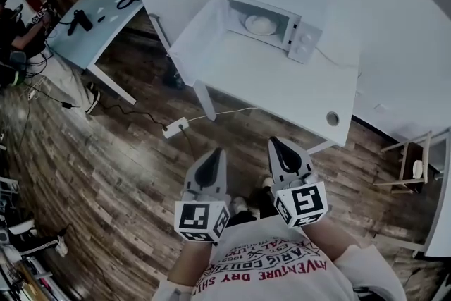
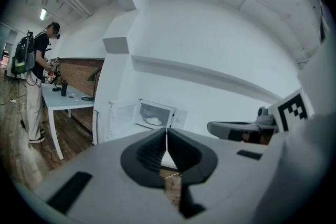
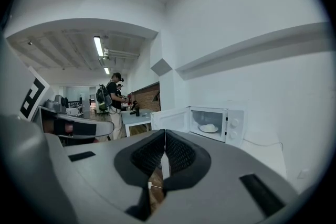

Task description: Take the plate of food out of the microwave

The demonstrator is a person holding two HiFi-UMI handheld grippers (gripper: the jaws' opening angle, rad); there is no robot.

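Counting one microwave [image 1: 305, 43] | one plate of food [image 1: 261, 25] inside | left tongs [image 1: 215, 154], right tongs [image 1: 275, 144] clenched

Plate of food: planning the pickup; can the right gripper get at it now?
Probably not yet: the microwave door is open, leaving the plate unblocked, but the right gripper is shut and far from the table.

My white microwave [image 1: 304, 43] stands on the white table [image 1: 282, 91] against the wall, its door [image 3: 169, 120] swung wide open. Inside it, a white plate [image 1: 261, 25] lies flat, carrying a pale mound of food.
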